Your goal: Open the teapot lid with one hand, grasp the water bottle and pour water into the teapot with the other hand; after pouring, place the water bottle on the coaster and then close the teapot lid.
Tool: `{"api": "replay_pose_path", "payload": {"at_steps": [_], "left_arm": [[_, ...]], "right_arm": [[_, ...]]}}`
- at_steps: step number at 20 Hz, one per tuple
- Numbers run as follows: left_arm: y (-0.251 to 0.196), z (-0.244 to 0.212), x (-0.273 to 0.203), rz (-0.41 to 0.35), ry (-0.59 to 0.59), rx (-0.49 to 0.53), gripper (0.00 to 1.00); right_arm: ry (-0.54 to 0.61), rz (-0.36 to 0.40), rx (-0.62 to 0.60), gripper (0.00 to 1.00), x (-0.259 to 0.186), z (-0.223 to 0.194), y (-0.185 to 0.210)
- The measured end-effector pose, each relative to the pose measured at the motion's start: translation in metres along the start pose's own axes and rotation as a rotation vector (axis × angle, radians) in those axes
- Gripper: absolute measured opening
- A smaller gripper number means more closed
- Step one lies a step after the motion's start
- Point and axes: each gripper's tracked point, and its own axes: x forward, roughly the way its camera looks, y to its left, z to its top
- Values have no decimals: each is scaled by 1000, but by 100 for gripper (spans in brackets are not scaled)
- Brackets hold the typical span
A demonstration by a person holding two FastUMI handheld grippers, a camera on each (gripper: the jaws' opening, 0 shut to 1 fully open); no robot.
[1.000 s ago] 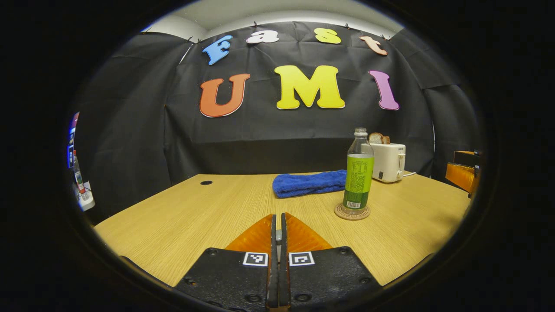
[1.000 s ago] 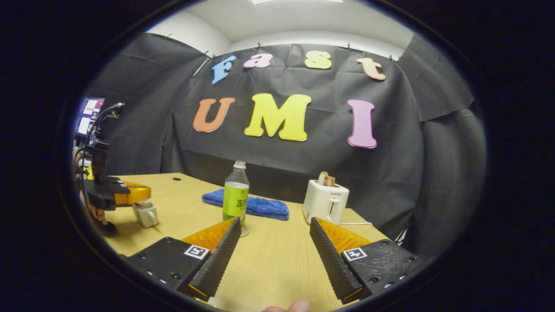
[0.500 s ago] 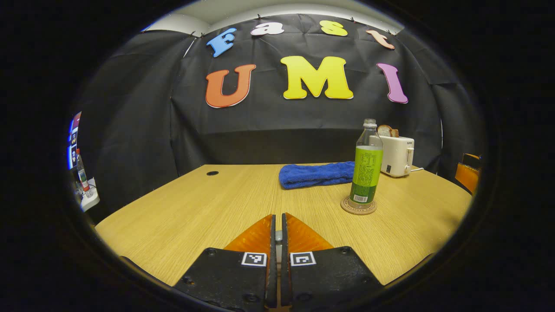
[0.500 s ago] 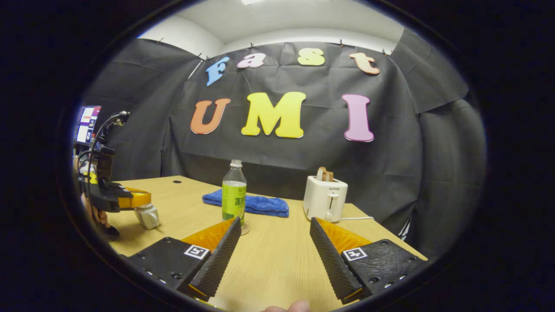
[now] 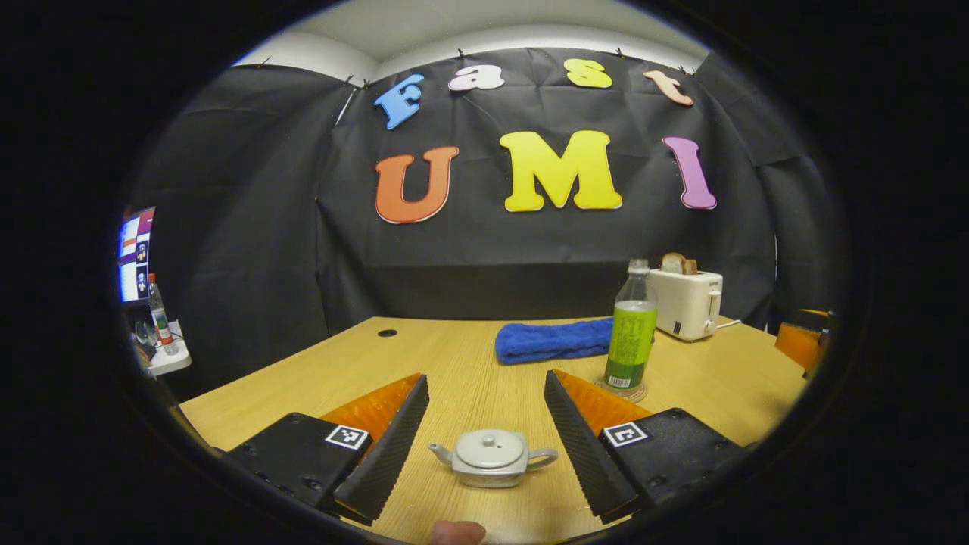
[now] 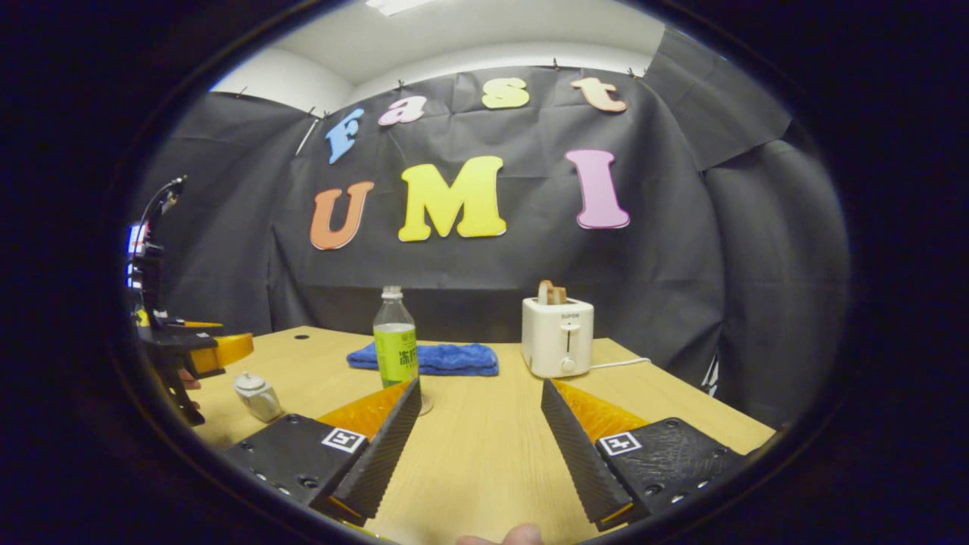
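Black-cloth booth, wooden desk [image 5: 341, 378], and we're basically at the tail end of the job here. Going left to right in the left gripper view: the teapot [image 5: 490, 458] sits close in front with its lid on, right between the fingers of our left claw [image 5: 484, 431]. That's the big change, since a moment ago that claw was pinched together and now it's spread wide and clear of the pot, so we'd say the lid just got let go. Next over is the blue towel [image 5: 551, 341], then the water bottle [image 5: 630, 333] standing upright on its coaster [image 5: 625, 390], then the toaster [image 5: 687, 303] at the back. In the right gripper view our right claw [image 6: 481, 431] is wide apart too, holding nothing. Looks to us like all that's left is backing off.
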Motion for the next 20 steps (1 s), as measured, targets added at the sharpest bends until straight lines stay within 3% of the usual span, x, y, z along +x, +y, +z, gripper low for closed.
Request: {"api": "replay_pose_path", "payload": {"at_steps": [6, 14, 20], "left_arm": [[-28, 49, -37, -27, -68, -13, 96], [-51, 53, -78, -43, -93, -24, 96], [-47, 61, -83, -64, -120, -24, 97]], "right_arm": [[-75, -25, -1, 95, -28, 47, -9], [-68, -27, -35, 96, -61, 48, 14], [-108, -83, -67, 96, -75, 63, 24]]}}
